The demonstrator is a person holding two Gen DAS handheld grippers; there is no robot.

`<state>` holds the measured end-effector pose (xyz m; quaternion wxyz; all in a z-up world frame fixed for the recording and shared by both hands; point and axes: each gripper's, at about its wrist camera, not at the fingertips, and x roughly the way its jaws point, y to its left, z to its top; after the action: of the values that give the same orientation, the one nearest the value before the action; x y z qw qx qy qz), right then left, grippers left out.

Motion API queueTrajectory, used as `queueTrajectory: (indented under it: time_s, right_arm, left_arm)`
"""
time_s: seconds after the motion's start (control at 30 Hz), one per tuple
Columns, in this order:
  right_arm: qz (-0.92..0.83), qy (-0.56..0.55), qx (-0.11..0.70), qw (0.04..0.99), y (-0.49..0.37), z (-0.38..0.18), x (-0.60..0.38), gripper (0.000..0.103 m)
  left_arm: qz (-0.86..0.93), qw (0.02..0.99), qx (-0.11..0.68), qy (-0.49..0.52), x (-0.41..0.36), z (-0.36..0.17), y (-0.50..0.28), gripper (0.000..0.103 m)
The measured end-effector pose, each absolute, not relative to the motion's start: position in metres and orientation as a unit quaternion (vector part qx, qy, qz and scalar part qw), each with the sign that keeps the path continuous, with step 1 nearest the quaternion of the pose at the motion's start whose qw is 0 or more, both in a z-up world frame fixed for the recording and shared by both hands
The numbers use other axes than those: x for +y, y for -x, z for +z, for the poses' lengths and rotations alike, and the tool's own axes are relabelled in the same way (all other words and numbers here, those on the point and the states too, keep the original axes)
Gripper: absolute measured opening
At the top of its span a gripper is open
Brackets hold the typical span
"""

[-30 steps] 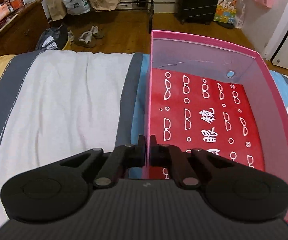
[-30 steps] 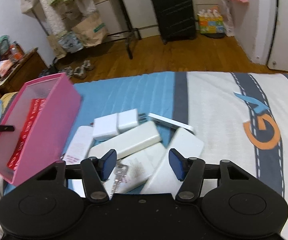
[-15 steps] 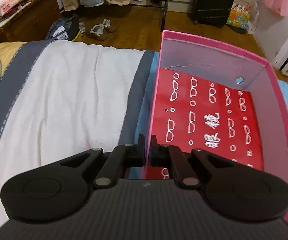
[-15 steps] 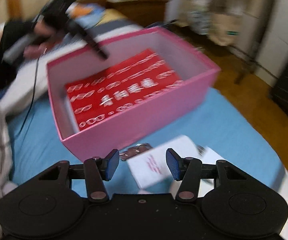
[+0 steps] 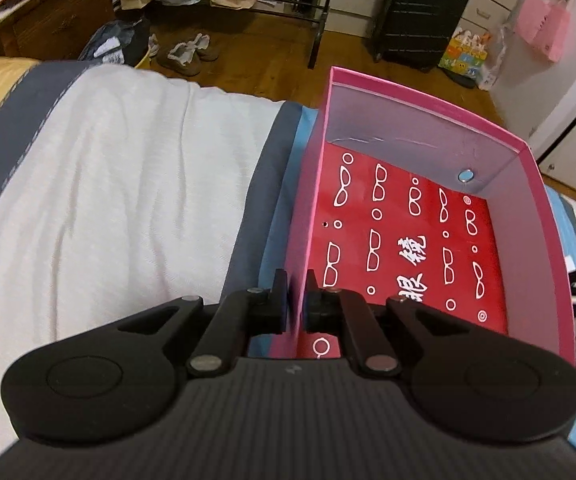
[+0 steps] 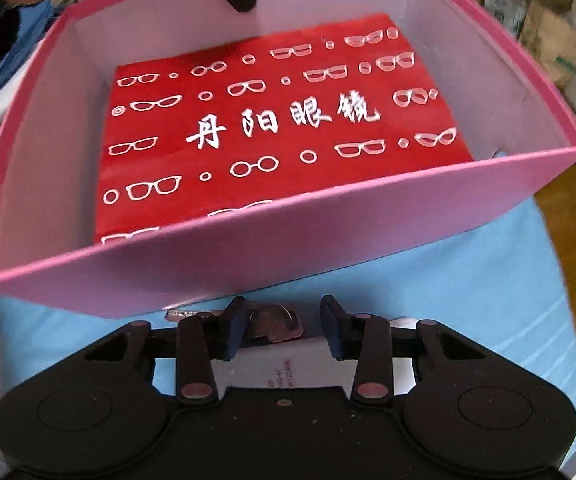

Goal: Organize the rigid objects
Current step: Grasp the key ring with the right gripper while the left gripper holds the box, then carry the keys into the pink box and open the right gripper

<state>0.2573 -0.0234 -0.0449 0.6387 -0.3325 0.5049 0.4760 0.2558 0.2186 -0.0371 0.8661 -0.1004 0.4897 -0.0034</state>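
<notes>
Here the pink box serves as the landmark: it sits on the blue bedcover, open-topped, with a red paper bag printed with glasses lying flat on its floor. The left gripper is clamped on the box's wall, one finger inside and one outside. That wall looks like thin card, stiff enough to steady the box but likely to flex if pulled hard.

Just outside the near wall of the box, the right gripper hangs over a bunch of keys lying on a white carton. Its jaws stand apart and have just been closing, with the keys between them but not visibly pinched. The keys are probably small, hard, fairly dense and slick metal; they may swivel on their ring, so a hold across the flat bows seems safest.

Room is tight: the near wall rises right beyond the keys, so I judge they must be lifted clear over its rim. Inside, the floor above the bag is wide open.
</notes>
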Motion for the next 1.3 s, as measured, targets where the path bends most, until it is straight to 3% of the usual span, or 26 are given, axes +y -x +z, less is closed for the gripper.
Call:
queueTrajectory:
  time_s: [0.1,0.13,0.17,0.2,0.27,0.57,0.83,1.13,1.3]
  right_arm:
    - [0.481,0.345,0.502,0.631,-0.251,-0.044,-0.023,0.047]
    - [0.480,0.344,0.507,0.628,-0.249,-0.042,-0.024,0.035]
    - [0.475,0.350,0.503,0.632,-0.243,-0.038,-0.027,0.032]
    - [0.469,0.354,0.496,0.639,-0.238,-0.033,-0.030,0.019]
    - [0.460,0.320,0.498,0.662,-0.232,-0.019,-0.041,0.004]
    - [0.405,0.206,0.475,0.754,-0.215,0.037,-0.084,0.003]
    - [0.376,0.209,0.431,0.793,-0.214,0.073,-0.076,0.003]
    - [0.391,0.220,0.378,0.810,-0.233,0.150,-0.051,0.003]
    - [0.404,0.176,0.396,0.805,-0.243,0.164,-0.023,0.003]
  left_arm:
    - [-0.005,0.864,0.491,0.111,0.222,-0.036,-0.257,0.007]
    - [-0.004,0.864,0.491,0.112,0.222,-0.037,-0.257,0.007]
    - [-0.004,0.865,0.490,0.111,0.221,-0.037,-0.257,0.007]
    - [-0.004,0.865,0.490,0.110,0.221,-0.037,-0.257,0.007]
    - [-0.003,0.865,0.489,0.110,0.221,-0.037,-0.256,0.007]
    - [0.003,0.865,0.491,0.105,0.217,-0.034,-0.254,0.007]
    - [-0.001,0.872,0.487,0.054,0.204,-0.032,-0.248,0.005]
    - [-0.019,0.869,0.495,0.006,0.195,-0.030,-0.243,0.005]
    - [-0.022,0.872,0.488,-0.001,0.194,-0.030,-0.236,0.005]
